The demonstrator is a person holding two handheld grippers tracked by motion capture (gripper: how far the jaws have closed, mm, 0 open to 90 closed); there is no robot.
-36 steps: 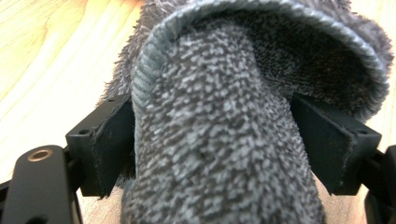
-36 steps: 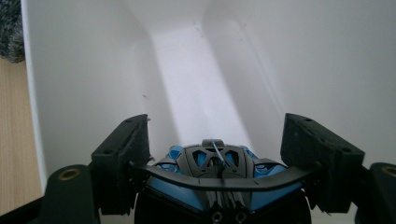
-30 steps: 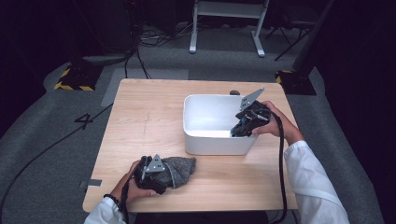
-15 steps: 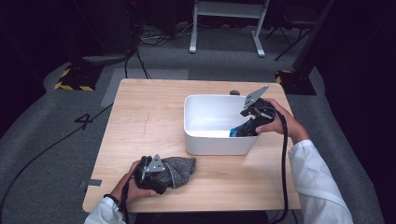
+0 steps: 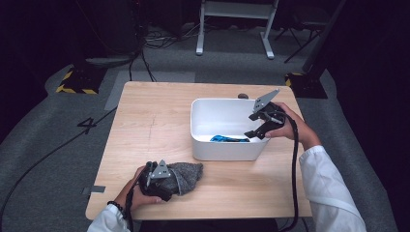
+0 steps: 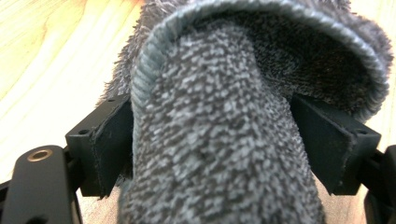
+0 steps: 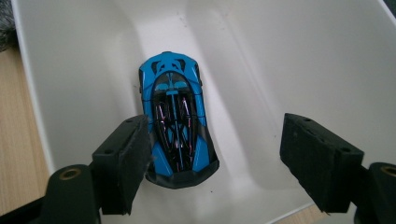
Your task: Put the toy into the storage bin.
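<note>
1. The left gripper clenched the grey sock on the table's near edge.
2. The right gripper hung released; its jaws had just narrowed slightly above the blue toy car, which lay inside the white bin.
3. A clean retreat probably meant lifting straight up, clear of the rim.

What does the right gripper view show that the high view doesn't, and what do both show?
Right gripper view alone: the blue toy car seen whole from above, with its dark roof and purple streaks, lying on the floor of the white bin, and the right gripper with jaws apart, nothing between the pads.

High view alone: the wooden table, the left gripper clamped on a grey sock, both hands and the dark floor.

Both: the bin, the car (a blue sliver in the high view) and the right gripper above the bin.
</note>
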